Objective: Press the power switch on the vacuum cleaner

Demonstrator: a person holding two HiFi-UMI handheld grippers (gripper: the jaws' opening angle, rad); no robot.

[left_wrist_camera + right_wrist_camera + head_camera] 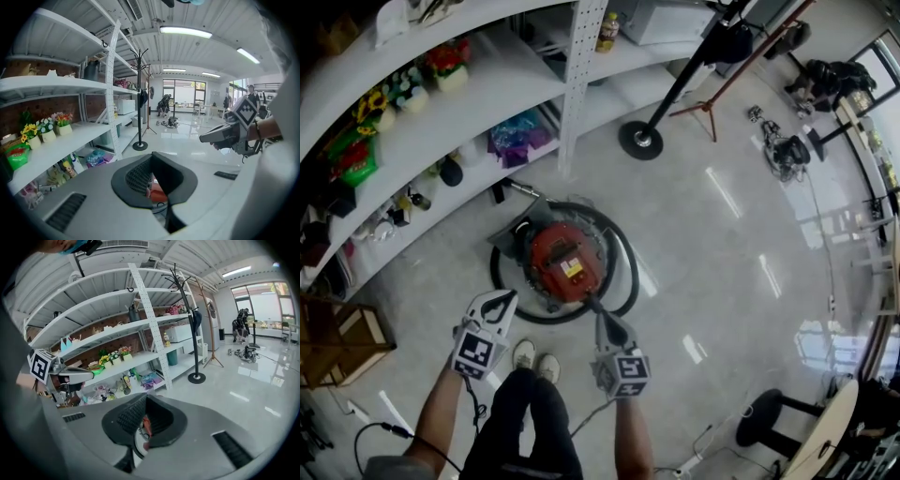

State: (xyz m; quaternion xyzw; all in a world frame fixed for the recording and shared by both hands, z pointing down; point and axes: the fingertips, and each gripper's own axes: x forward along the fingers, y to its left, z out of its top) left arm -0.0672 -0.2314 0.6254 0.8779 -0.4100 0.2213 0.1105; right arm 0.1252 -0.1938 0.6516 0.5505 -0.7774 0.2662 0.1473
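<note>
The red vacuum cleaner [553,258] stands on the shiny floor with its black hose [623,281] looped around it. A yellow label [572,268] sits on its lid; I cannot make out the switch. My left gripper [508,296] hovers over the vacuum's near left side, jaws shut and holding nothing. My right gripper [602,315] hangs over the near right edge, also shut and holding nothing. A sliver of the red vacuum [158,193] shows through the gap behind the left gripper [152,157] tips, and likewise the vacuum [146,425] behind the right gripper [146,399].
White shelves [487,103] with flower pots, bottles and bags curve along the left. A coat stand base [639,139] and a tripod [708,111] stand beyond the vacuum. A wooden crate [342,342] is at left, a black stool [764,417] at lower right. The person's shoes [536,356] are just behind the vacuum.
</note>
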